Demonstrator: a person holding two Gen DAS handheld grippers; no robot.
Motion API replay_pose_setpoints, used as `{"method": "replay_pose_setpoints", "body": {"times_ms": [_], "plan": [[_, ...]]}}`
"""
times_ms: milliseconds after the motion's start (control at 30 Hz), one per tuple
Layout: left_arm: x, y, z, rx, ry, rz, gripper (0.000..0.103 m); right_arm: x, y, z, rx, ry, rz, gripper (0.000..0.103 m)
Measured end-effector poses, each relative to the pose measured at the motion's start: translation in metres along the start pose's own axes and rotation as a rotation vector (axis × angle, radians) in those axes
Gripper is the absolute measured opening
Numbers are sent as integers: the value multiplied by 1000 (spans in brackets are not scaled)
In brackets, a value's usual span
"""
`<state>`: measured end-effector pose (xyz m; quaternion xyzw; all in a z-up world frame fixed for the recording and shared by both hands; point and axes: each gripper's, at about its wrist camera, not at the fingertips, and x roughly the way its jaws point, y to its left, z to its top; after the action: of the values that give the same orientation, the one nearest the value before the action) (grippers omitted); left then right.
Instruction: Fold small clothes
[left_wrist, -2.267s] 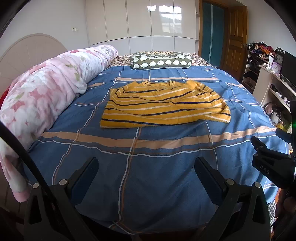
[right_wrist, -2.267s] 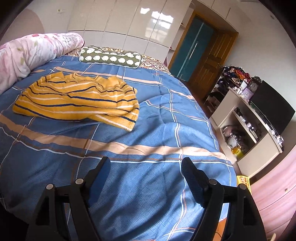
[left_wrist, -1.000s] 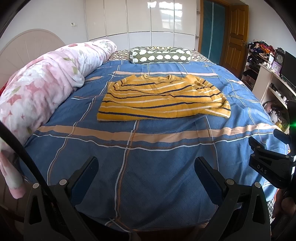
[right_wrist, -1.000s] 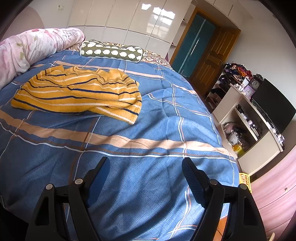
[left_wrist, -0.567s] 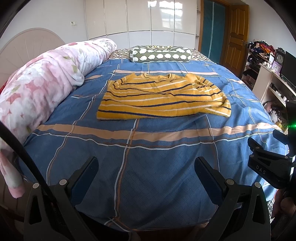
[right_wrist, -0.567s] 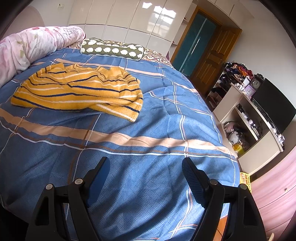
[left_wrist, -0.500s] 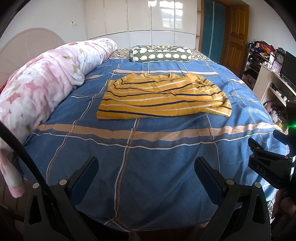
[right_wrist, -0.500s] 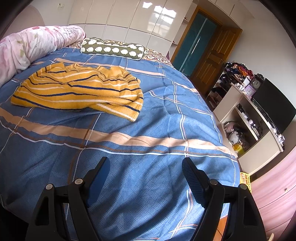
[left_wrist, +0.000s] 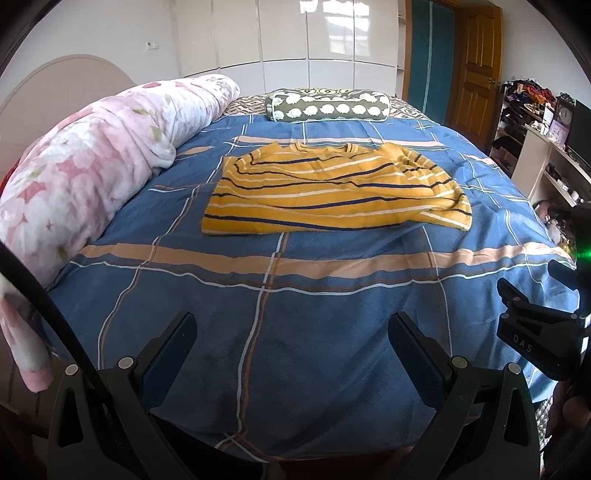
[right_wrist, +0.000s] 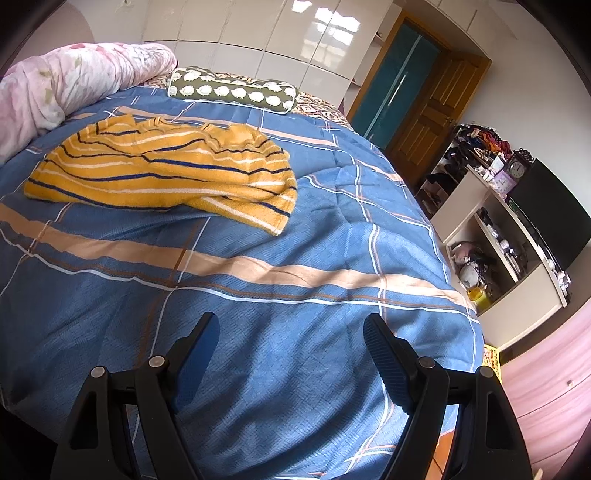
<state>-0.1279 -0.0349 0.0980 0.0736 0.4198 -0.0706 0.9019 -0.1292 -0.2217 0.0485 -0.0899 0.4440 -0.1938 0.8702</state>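
Both your left gripper (left_wrist: 290, 345) and right gripper (right_wrist: 290, 347) hang empty with jaws apart over the bed's (left_wrist: 332, 314) near edge; the striped yellow sweater (left_wrist: 332, 192) lies ahead mid-bed, long axis crosswise, nearer your left.

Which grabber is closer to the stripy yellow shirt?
Hard to tell. Left gripper faces the shirt straight on; right gripper sits off toward its right sleeve. Both open, well short.
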Motion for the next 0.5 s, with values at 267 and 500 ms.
{"method": "replay_pose_setpoints", "body": {"times_ms": [267,500], "plan": [[2,1,0,7,9,-1,103,2,1,-1,-1,5,2,86],[4,2,0,-4,21,-24,103,4,5,-1,-8,11,9,86]]}}
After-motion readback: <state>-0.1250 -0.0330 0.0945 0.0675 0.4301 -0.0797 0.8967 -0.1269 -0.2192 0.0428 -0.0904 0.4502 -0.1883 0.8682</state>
